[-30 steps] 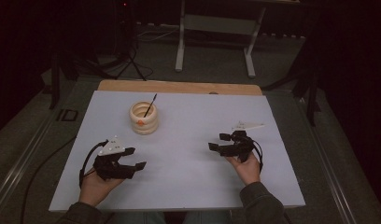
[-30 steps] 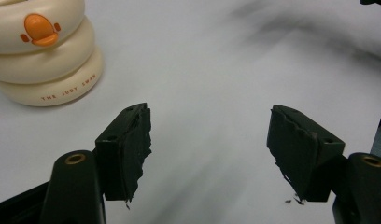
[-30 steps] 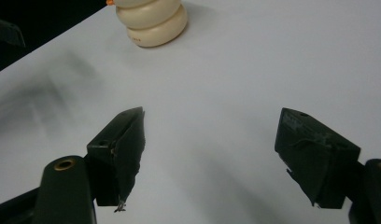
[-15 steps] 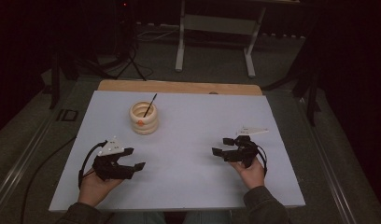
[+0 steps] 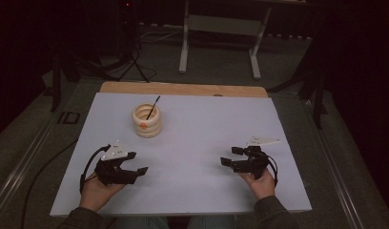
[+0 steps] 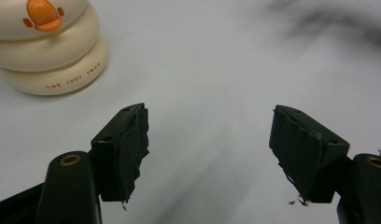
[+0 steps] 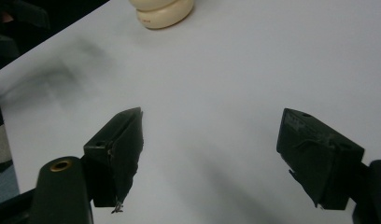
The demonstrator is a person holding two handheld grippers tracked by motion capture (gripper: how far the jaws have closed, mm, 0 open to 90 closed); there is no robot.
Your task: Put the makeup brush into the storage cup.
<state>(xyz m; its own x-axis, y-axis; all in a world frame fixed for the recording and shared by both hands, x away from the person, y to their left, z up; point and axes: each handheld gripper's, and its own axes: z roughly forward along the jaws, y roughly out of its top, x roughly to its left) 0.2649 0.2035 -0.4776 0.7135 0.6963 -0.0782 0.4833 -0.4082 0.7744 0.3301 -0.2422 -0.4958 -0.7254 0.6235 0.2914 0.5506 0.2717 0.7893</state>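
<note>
The cream ring-shaped holder (image 5: 146,120) with a thin dark stick (image 5: 151,108) in it stands at about 11 o'clock on the white table (image 5: 192,191). Both the left gripper (image 5: 135,170) and right gripper (image 5: 229,157) have jaws wide apart, holding nothing. I think a slow, straight reach for the stick would be best.

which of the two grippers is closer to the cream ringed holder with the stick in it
The left gripper, at the near left of the table. The cream holder stands on its side of the table, just beyond it; the right gripper is farther across the white surface.
</note>
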